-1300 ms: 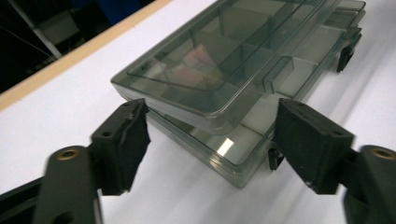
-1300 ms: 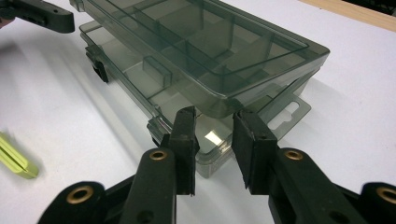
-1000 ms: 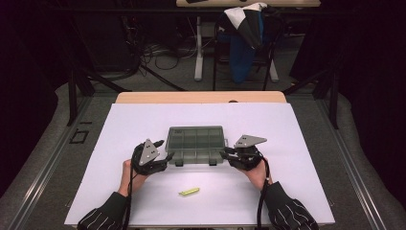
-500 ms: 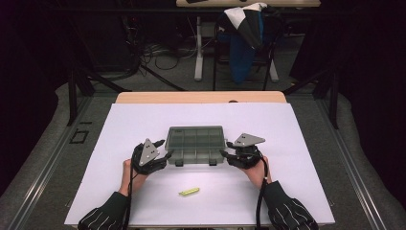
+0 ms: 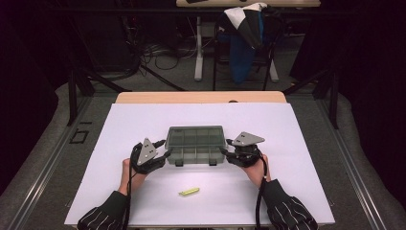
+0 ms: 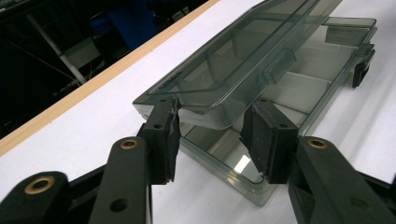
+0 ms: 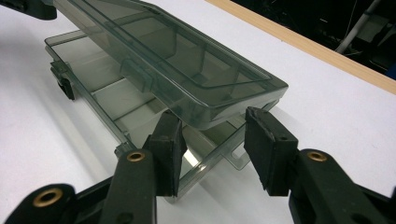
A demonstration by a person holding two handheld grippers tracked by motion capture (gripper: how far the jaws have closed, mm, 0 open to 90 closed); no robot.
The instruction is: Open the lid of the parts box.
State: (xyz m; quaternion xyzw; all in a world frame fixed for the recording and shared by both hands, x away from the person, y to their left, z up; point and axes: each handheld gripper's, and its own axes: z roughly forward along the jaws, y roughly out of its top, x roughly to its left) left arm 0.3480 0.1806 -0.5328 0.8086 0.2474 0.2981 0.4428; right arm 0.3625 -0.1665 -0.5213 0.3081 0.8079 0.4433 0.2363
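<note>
**Both tongs at the ends of a clear compartment box, lid part-raised**

The left gripper [image 5: 163,154] had its jaws either side of the left end of the smoky plastic compartment box [image 5: 195,143], pads [image 6: 164,135] touching the raised lid's corner [image 6: 187,105] after just closing in; whether they truly pinched, I could not tell. Between the tongs the box lay on the white table [image 5: 297,143], a small yellow-green piece [image 5: 188,191] nearer the person. The right gripper [image 5: 229,154] stood spread around the right end, having opened wider than a second earlier, lid edge between its jaws. The box looked light, stiff, slick, likely brittle; the lid's short ends seemed the best hold.
</note>
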